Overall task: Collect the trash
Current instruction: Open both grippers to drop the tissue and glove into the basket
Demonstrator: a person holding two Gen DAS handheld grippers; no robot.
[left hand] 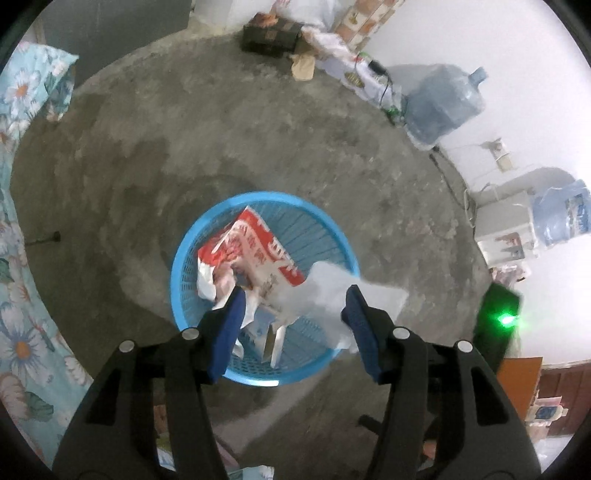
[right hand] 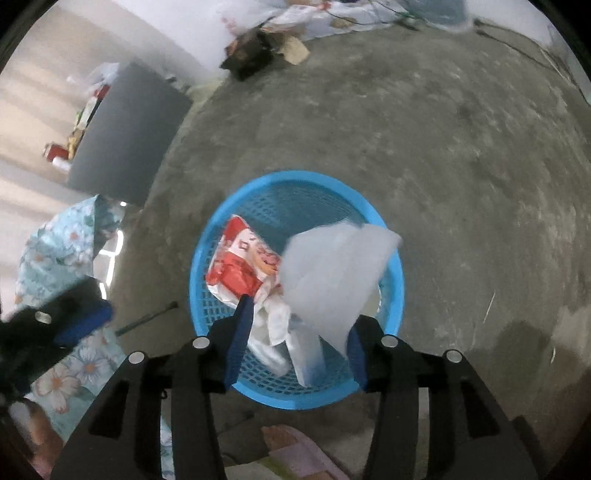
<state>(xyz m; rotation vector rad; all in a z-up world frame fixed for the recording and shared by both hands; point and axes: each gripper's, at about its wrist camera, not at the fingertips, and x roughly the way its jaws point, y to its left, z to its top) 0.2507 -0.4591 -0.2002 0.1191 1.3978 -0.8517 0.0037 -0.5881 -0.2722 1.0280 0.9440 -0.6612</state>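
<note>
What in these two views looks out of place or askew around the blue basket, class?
A pale, blurred plastic bag hangs over the blue basket's rim rather than lying inside with the red and white packet. In the right wrist view it sits by the open right gripper. Farther off, a dark box and a brown scrap litter the concrete floor.

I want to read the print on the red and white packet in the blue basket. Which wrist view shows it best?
The left wrist view: the red and white packet lies face up there, print broadly exposed. In the right wrist view the packet is smaller, partly covered by the blurred white bag.
</note>
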